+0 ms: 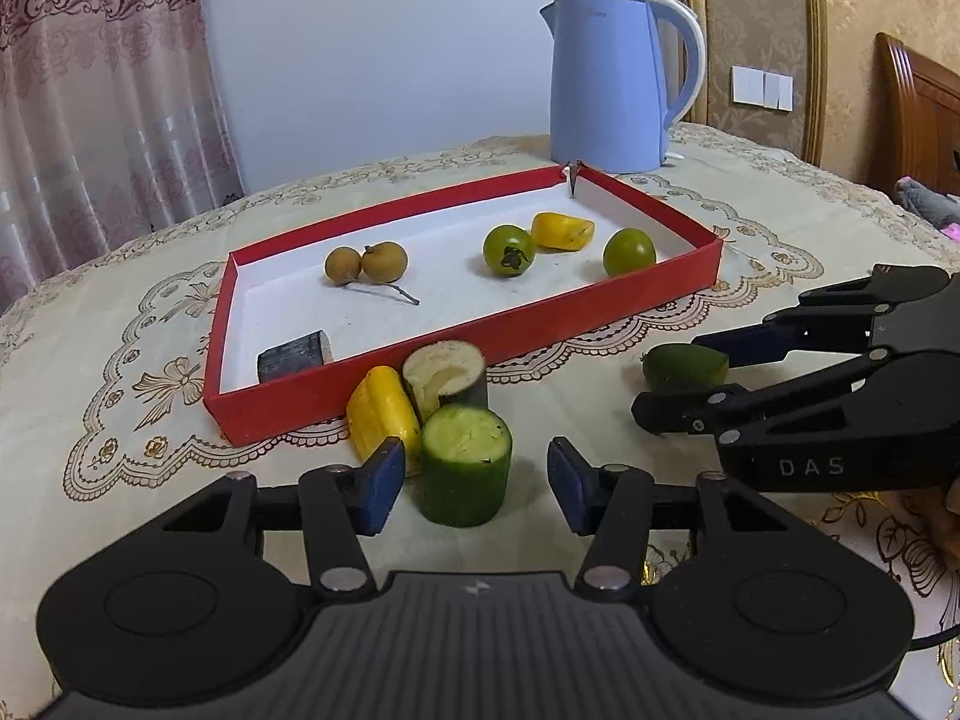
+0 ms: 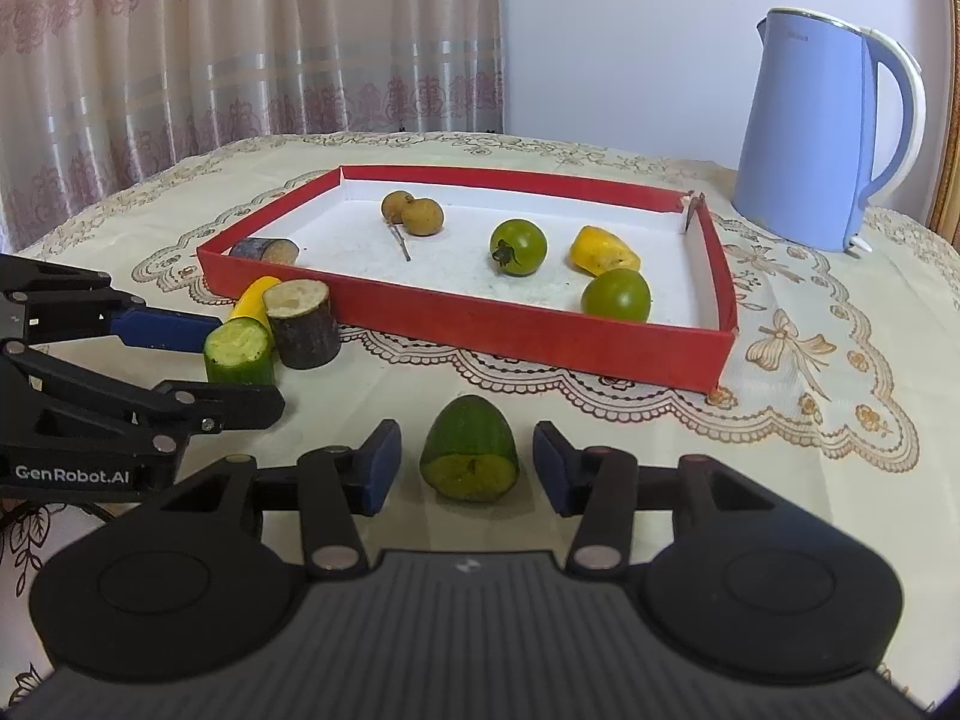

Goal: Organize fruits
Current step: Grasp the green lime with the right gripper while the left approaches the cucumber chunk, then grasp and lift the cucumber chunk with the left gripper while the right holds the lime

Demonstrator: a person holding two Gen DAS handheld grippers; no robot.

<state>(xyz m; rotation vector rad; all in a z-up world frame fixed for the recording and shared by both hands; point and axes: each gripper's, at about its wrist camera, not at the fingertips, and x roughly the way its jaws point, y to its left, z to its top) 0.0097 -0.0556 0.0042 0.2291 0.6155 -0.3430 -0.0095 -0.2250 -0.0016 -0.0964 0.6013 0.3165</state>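
**Sorting fruit into tray: partway done**

Holding in tray [image 2: 468,324]: longan pair [image 2: 414,213], two green tomatoes [image 2: 519,246] and [image 2: 618,295], yellow piece [image 2: 603,251], dark cut stub [image 2: 264,251] in near-left corner. Five items in, spaced apart, none stacked.

Remaining on tablecloth [image 2: 780,420], outside tray:
- Cucumber stub [image 1: 465,465], upright, cut face up, just in front of tray wall.
- Dark stub [image 1: 447,375], tilted, touching or nearly touching cucumber stub and tray wall.
- Yellow chunk [image 1: 384,417], leaning beside both stubs.
- Green half [image 2: 470,450], apart from cluster, cut face toward right camera, tip toward tray.

Left gripper [image 1: 471,477]: wide open, nothing held, fingers flanking cucumber stub with clearance on right side; left pad [image 1: 378,483] close to yellow chunk, possibly brushing it, hard to tell through fisheye.

Right gripper [image 2: 468,465]: wide open, nothing held, fingers either side of green half, not yet touching.

Progress, judged: roughly half finished. Four pieces left. Both grippers lined up for grasps; closing, lifting and placing all outstanding. Free floor left in tray centre and near side for remaining pieces.

Unrelated: blue kettle [image 2: 822,132] beyond tray's far corner.
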